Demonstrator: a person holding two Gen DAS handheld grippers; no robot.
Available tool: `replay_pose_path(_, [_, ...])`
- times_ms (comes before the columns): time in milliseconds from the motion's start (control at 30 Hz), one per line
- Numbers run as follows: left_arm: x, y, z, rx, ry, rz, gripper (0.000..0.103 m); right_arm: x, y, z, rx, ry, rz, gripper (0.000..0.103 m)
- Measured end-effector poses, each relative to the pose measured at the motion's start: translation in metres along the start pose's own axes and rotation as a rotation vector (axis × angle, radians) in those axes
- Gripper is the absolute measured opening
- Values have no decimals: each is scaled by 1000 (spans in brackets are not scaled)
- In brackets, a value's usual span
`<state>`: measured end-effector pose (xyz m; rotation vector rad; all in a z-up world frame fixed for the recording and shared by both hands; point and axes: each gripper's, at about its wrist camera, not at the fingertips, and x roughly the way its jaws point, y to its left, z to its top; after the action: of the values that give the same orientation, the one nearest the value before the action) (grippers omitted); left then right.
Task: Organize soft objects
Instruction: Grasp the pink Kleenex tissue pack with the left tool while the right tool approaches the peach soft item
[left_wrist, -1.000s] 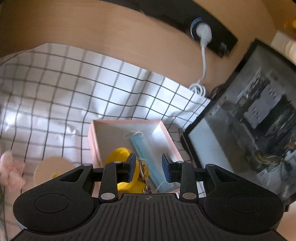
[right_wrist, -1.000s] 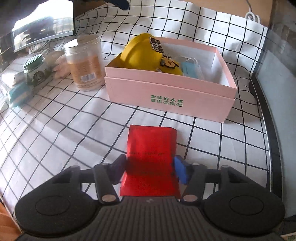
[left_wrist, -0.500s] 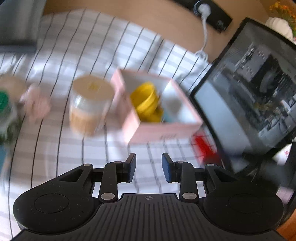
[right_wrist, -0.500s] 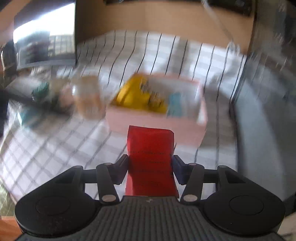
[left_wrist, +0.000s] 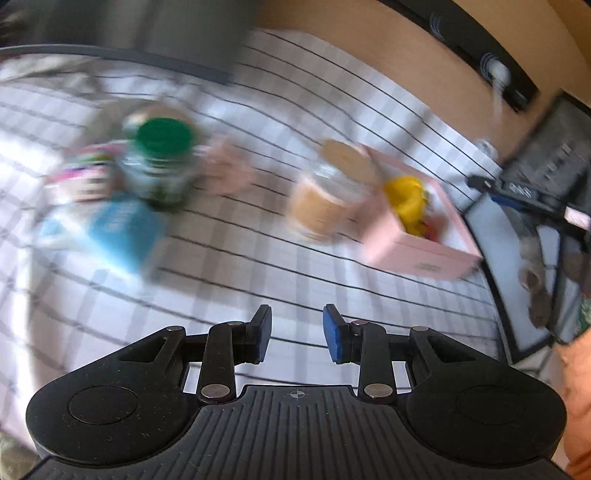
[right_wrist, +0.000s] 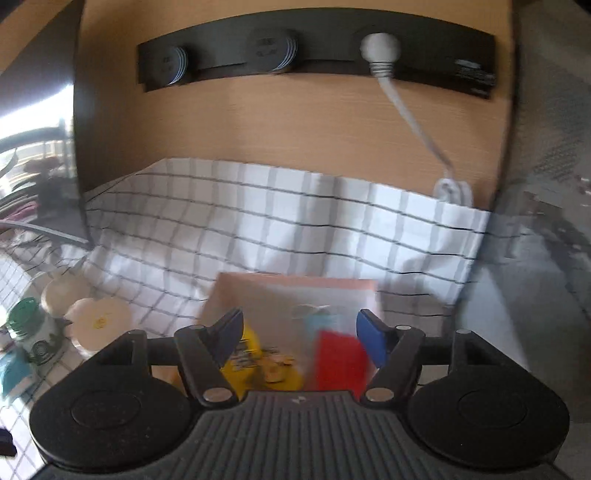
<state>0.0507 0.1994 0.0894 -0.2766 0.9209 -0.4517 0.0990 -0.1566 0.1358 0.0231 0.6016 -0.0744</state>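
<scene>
We see a table spread with a white checked cloth (left_wrist: 229, 280). On it stand a pink box (left_wrist: 417, 254), a cream-lidded jar (left_wrist: 325, 206), a green-lidded jar (left_wrist: 162, 166) and a blue packet (left_wrist: 122, 229), all blurred.

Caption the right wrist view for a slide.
Open right claw above the pink box, red packet dropping clear of its pads.

A white cloth (right_wrist: 295, 221) with a black grid covers the table. The box (left_wrist: 417, 254) is pale pink, holding something bright yellow (left_wrist: 406, 199) and a red packet (right_wrist: 341, 362). One jar's lid (left_wrist: 164, 134) is green; a carton (left_wrist: 122, 229) is light blue.
</scene>
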Motion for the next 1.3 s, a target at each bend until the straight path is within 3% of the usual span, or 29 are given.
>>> replay_pose_path(133, [-22, 35, 5, -67, -70, 98, 33, 4, 52, 7, -56, 8, 76, 70])
replay_pose_path(300, [-58, 71, 18, -82, -177, 210, 33, 3, 137, 34, -141, -16, 195, 70])
replay_pose_path(467, [-78, 106, 35, -120, -220, 236, 33, 0, 217, 64, -190, -12, 321, 70])
replay_pose_path(567, [-78, 114, 48, -83, -219, 226, 33, -3, 249, 75, -189, 25, 380, 70])
replay_pose_path(667, [-67, 115, 65, -15, -220, 213, 34, -2, 265, 81, -179, 69, 406, 70])
replay_pose_path(900, [-17, 92, 89, 218, -190, 186, 34, 6, 281, 117, -148, 155, 368, 70])
replay_pose_path(1100, [28, 87, 84, 384, -143, 342, 36, 4, 280, 121, -214, 149, 361, 73])
replay_pose_path(1300, [30, 122, 93, 317, -147, 437, 39, 27, 278, 114, -289, 157, 402, 73])
